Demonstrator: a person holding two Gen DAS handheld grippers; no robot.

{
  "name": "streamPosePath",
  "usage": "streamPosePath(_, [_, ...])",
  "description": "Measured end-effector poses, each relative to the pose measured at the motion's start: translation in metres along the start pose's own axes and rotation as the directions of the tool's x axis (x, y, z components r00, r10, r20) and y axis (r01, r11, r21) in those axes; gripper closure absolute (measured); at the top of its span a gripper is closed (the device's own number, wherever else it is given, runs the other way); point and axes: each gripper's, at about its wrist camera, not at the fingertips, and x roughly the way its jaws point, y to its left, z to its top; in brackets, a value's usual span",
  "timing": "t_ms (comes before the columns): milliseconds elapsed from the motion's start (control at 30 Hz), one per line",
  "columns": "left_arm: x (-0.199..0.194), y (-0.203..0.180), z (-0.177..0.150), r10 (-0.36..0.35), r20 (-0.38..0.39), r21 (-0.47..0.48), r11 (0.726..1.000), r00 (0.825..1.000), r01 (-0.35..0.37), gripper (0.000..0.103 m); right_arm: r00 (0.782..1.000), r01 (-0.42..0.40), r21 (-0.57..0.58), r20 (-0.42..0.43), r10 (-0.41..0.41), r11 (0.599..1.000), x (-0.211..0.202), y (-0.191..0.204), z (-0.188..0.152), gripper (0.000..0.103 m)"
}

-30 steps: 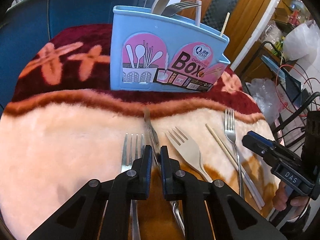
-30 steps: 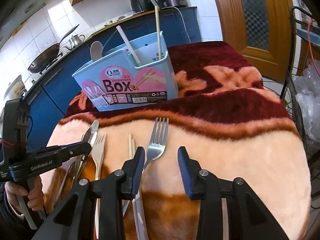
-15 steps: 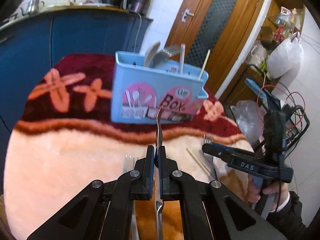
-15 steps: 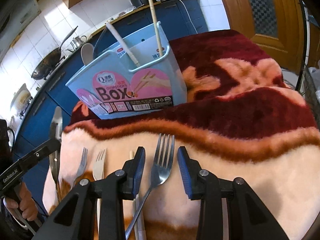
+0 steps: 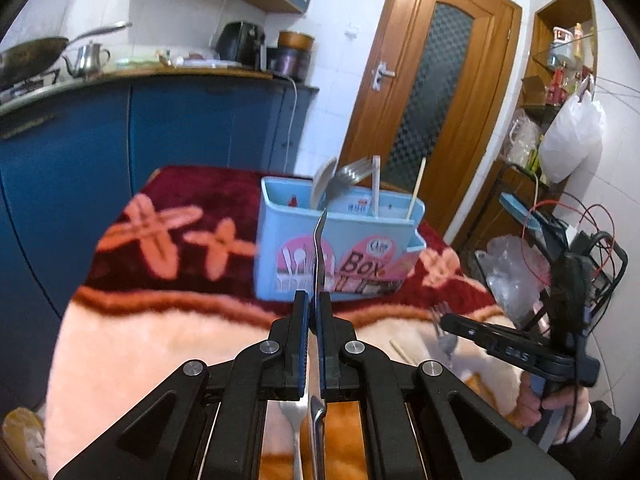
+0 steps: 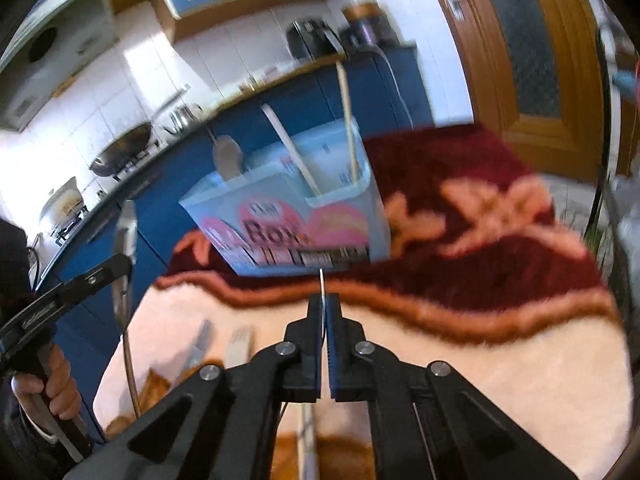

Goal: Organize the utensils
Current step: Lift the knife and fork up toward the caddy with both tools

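Note:
A light blue utensil box (image 5: pixel 340 256) (image 6: pixel 288 216) stands on the fluffy blanket (image 5: pixel 160 332), holding a spoon, a fork and chopsticks. My left gripper (image 5: pixel 314 300) is shut on a metal knife (image 5: pixel 319 248), lifted off the blanket with the blade pointing up in front of the box. From the right wrist view the left gripper (image 6: pixel 120 264) and the knife (image 6: pixel 125 240) sit at the left. My right gripper (image 6: pixel 324 304) is shut on a metal fork (image 6: pixel 321 280), seen edge-on. The right gripper (image 5: pixel 446 320) holds that fork (image 5: pixel 440 316) low at the right.
A metal fork (image 6: pixel 200 344), a beige fork (image 6: pixel 238 346) and chopsticks (image 6: pixel 306 432) lie on the blanket near me. Blue cabinets (image 5: pixel 180 128) stand behind the table, a wooden door (image 5: pixel 432 92) beyond. A wire rack (image 5: pixel 580 264) is at the right.
The left gripper closed on the knife and raised it off the blanket. The right gripper moved over the fork, shut on it and lifted it.

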Motion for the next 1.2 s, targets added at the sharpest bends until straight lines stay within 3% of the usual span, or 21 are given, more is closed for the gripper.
streamPosePath(233, [-0.016,-0.003,0.024,0.030,0.140,0.015,0.999,0.990,-0.032,0.099,0.978,0.053,-0.085,0.206,-0.035,0.995,-0.042,0.027,0.020,0.100])
streamPosePath(500, [-0.012,0.001,0.060,0.041,0.267,-0.020,0.999,0.963,-0.037,0.099,0.902,0.207,-0.121,0.407,-0.142,0.971,-0.063,0.039,0.050,0.100])
streamPosePath(633, [-0.011,0.001,0.083,0.061,0.356,-0.013,0.998,0.933,-0.060,0.099,0.872,0.251,-0.125,0.459,-0.169,0.960,-0.064,0.041,0.069,0.100])
streamPosePath(933, [0.007,0.005,0.123,0.105,0.429,-0.028,0.994,0.897,-0.103,0.099,0.830,0.322,-0.129,0.516,-0.214,0.938,-0.046,0.046,0.105,0.100])
streamPosePath(1100, [0.017,0.003,0.141,0.105,0.503,-0.022,0.994,0.858,-0.109,0.099,0.806,0.368,-0.138,0.540,-0.242,0.919,-0.033,0.047,0.120,0.100])
streamPosePath(1200, [0.029,0.000,0.144,0.117,0.523,-0.013,0.991,0.844,-0.130,0.099,0.788,0.401,-0.148,0.559,-0.258,0.904,-0.022,0.048,0.126,0.100])
